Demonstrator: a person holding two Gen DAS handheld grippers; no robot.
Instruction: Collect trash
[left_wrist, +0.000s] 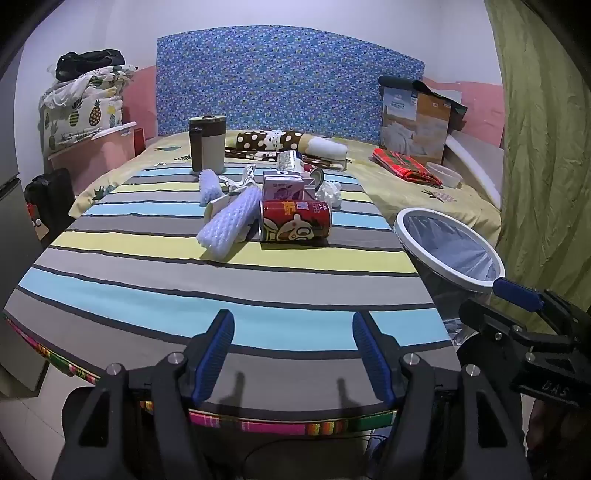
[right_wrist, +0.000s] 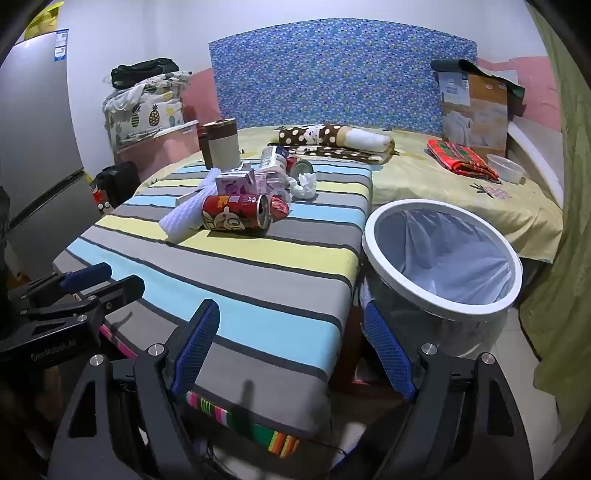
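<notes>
A pile of trash lies on the striped table: a red can on its side, white foam netting, a purple carton and crumpled tissue. The same red can, carton and tissue show in the right wrist view. A white-rimmed bin with a liner stands right of the table; it also shows in the left wrist view. My left gripper is open and empty over the near table edge. My right gripper is open and empty, between table corner and bin.
A brown and cream jug stands at the table's far end. Behind is a bed with a dotted blanket, a red cloth, a white bowl and a cardboard box. A fridge stands left, a green curtain right.
</notes>
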